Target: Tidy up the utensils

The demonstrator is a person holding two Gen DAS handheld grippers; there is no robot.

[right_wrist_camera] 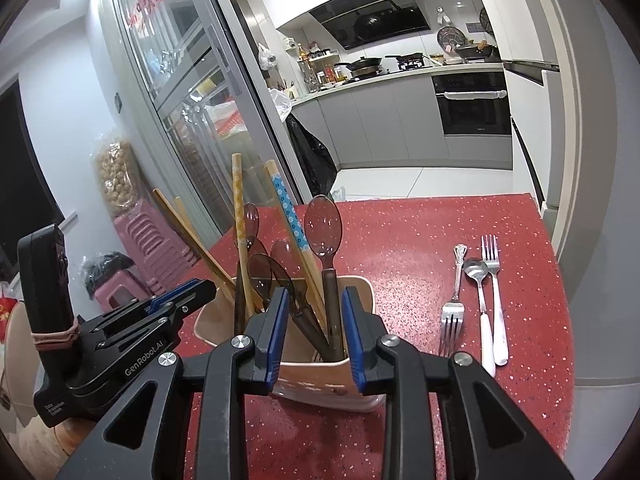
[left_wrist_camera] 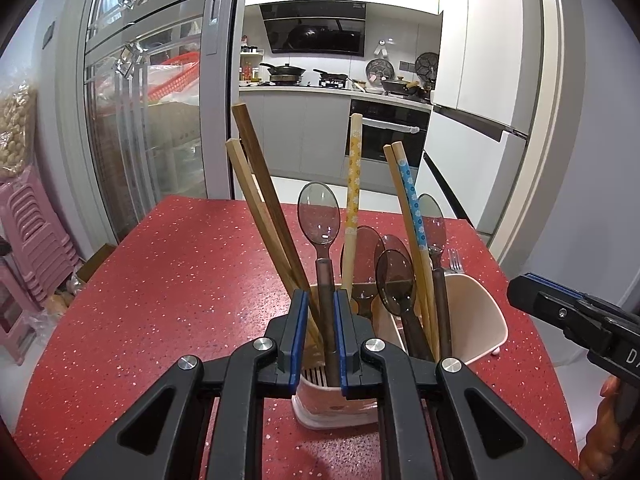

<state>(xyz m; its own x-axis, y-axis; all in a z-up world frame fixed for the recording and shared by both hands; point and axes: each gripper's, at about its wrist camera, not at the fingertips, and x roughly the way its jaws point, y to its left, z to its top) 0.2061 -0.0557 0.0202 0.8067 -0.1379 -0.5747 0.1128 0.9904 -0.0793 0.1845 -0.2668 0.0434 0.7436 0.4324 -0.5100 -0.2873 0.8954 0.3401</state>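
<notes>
A red speckled table (right_wrist_camera: 420, 232) carries everything, and the pale pink utensil holder (right_wrist_camera: 320, 380) standing on it serves as the landmark. Behind the holder, past the table's far edge, a kitchen shows an oven (right_wrist_camera: 474, 104) under a counter with pans. To the holder's left stand a glass sliding door (left_wrist_camera: 160, 120) and stacked pink stools (left_wrist_camera: 32, 232).

The holder is crowded: brown wooden chopsticks (left_wrist_camera: 264, 208) lean left, a yellow flowered chopstick (left_wrist_camera: 354, 184) rises at the middle, a blue flowered chopstick (left_wrist_camera: 412, 204) leans right, and several smoky translucent spoons (left_wrist_camera: 394, 280) fill the gaps.

The left gripper (left_wrist_camera: 321, 336) reaches over the holder's near rim, its blue-padded jaws nearly together around the dark handle of the tallest clear spoon (left_wrist_camera: 319, 212), pads seemingly touching it.

The right gripper (right_wrist_camera: 316, 332) sits at the holder's near side with jaws parted wide, gripping nothing; handles stand in the gap between its fingers.

On the table right of the holder lie a silver fork (right_wrist_camera: 454, 304), a white-handled spoon (right_wrist_camera: 480, 304) and a white-handled fork (right_wrist_camera: 495, 292), side by side.

The left gripper's body reads "GenRobot.AI".
</notes>
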